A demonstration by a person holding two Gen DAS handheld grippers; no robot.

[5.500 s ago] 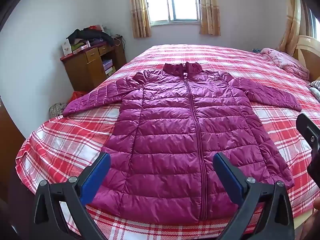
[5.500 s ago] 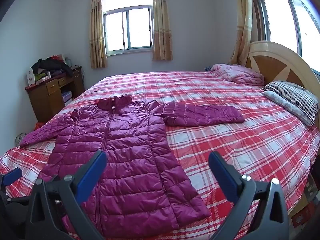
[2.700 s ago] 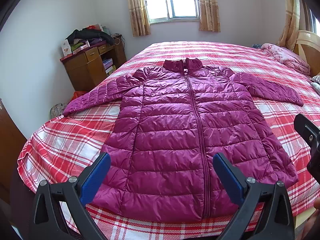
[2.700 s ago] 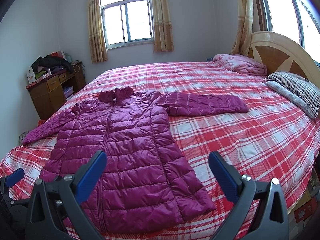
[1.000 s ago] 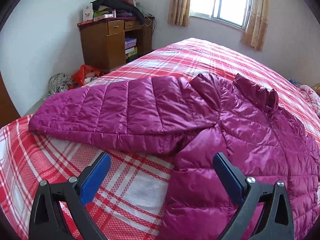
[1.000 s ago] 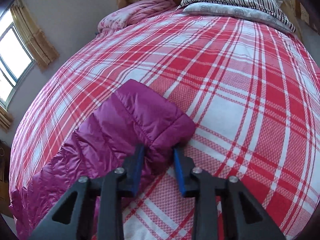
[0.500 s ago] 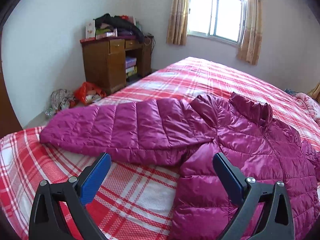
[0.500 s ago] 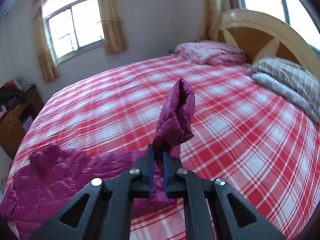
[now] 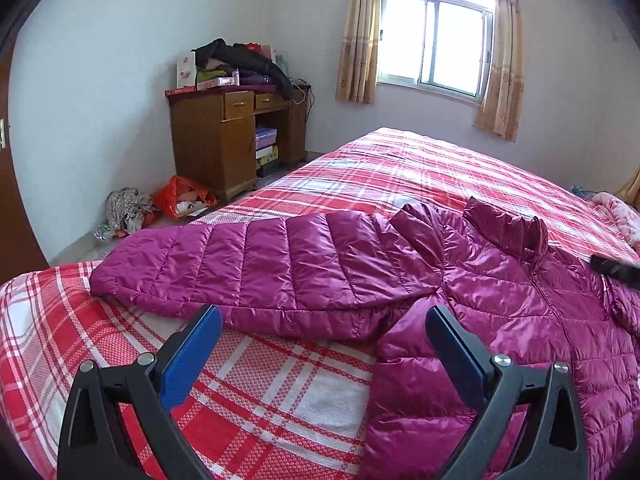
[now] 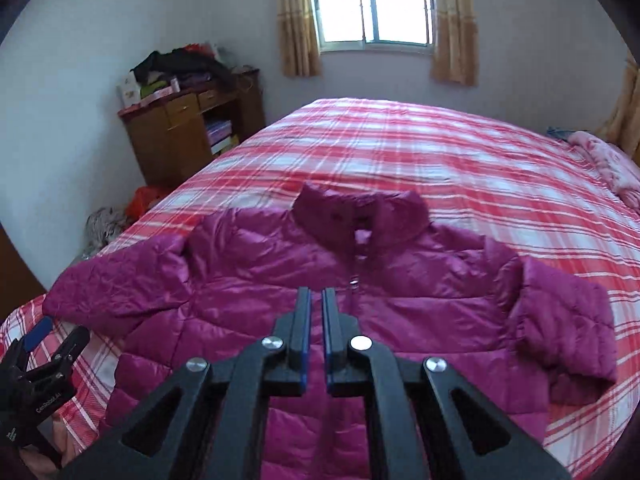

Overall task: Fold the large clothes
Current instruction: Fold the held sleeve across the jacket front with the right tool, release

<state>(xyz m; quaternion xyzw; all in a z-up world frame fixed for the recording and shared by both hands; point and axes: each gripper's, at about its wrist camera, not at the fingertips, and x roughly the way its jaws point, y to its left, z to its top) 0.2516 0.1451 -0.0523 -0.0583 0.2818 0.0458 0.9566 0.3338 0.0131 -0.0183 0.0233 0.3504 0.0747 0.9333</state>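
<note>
Having let go of the right sleeve (image 10: 560, 320), now lying bent back across the magenta puffer jacket (image 10: 320, 280) on the plaid bed (image 10: 440, 152); right tongs (image 10: 316, 304) hovering nearly together, gripping nothing; left tongs (image 9: 320, 344) hanging wide apart before the left sleeve (image 9: 260, 264)

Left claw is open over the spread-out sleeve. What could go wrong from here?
1. The right sleeve lies bunched at the side of the jacket, not flat across it. It may spring open or leave a lump.
2. The left sleeve looks slick and puffy. The open left claw could pinch too shallow and lose it mid-swing.
3. The right claw, nearly closed, hovers over the chest and may block the incoming sleeve.
</note>
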